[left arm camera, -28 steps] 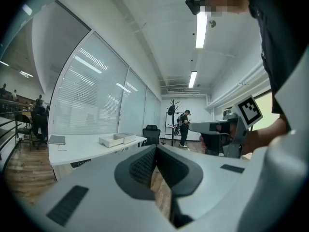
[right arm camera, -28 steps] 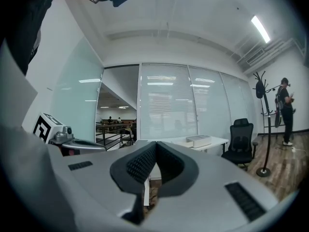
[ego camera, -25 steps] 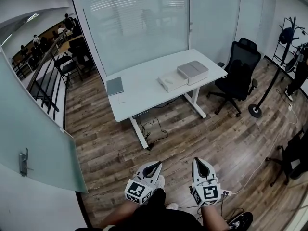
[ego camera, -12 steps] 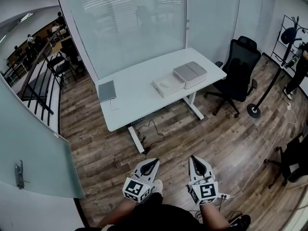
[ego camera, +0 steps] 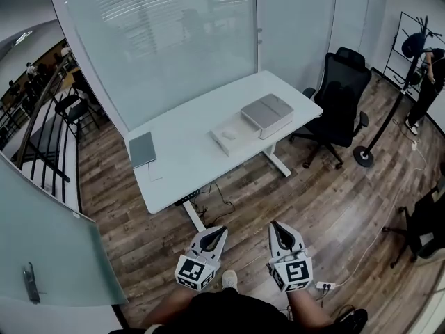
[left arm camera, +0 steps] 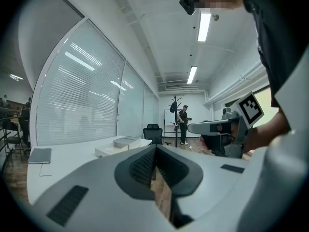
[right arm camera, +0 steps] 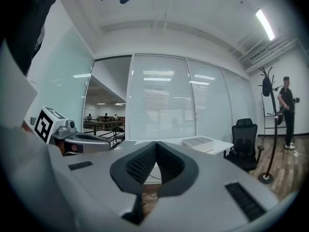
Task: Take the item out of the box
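Note:
A white desk (ego camera: pixel 188 158) stands a few steps ahead. On its right part sits a flat box with a grey lid (ego camera: pixel 267 113), and beside that lies an open white tray-like box (ego camera: pixel 229 136) with a small white item (ego camera: pixel 229 133) in it. My left gripper (ego camera: pixel 220 232) and right gripper (ego camera: pixel 275 227) are held low in front of me over the wooden floor, well short of the desk. Both are shut and empty. The box (left arm camera: pixel 126 141) is far beyond the left gripper (left arm camera: pixel 155 149) in the left gripper view. It lies equally far (right arm camera: pixel 200 141) beyond the right gripper (right arm camera: pixel 156 157).
A grey notebook (ego camera: pixel 142 149) lies at the desk's left end, and cables (ego camera: pixel 221 195) hang under the desk. A black office chair (ego camera: pixel 343 96) stands right of the desk. Further right are a coat stand (ego camera: pixel 389 117) and a person (ego camera: pixel 425 82). A power strip (ego camera: pixel 325 284) lies by my feet.
The desk has come closer and shifted left in the head view as I walk towards it. Both grippers travelled along with me and stayed shut.

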Motion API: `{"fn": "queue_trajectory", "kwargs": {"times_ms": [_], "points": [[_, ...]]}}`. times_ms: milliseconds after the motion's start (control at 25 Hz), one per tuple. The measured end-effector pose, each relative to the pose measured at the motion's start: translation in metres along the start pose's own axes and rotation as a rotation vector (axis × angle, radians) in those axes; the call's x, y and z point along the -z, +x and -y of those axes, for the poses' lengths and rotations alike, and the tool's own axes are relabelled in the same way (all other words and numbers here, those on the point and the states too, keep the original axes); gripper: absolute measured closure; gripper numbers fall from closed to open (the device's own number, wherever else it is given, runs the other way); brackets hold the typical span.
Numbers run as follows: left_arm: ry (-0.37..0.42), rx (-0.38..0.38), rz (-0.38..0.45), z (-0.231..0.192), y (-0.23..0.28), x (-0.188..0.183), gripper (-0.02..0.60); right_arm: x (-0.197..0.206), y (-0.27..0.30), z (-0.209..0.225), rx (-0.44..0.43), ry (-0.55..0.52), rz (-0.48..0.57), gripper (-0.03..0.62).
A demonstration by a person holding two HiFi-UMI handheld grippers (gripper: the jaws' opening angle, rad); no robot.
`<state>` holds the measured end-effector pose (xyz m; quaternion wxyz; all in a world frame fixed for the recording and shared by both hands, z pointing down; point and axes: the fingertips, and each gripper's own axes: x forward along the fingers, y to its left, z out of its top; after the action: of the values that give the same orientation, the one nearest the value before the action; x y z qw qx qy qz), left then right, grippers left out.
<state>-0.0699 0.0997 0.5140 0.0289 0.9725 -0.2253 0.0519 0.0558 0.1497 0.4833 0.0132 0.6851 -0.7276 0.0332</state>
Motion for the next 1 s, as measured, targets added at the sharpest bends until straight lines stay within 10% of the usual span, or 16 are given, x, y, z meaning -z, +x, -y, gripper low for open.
{"fn": "queue_trajectory", "kwargs": {"times_ms": [1000], "points": [[-0.014, 0.049, 0.001, -0.097, 0.055, 0.001, 0.571, 0.003, 0.094, 0.040, 0.137, 0.046, 0.001, 0.588]]}}
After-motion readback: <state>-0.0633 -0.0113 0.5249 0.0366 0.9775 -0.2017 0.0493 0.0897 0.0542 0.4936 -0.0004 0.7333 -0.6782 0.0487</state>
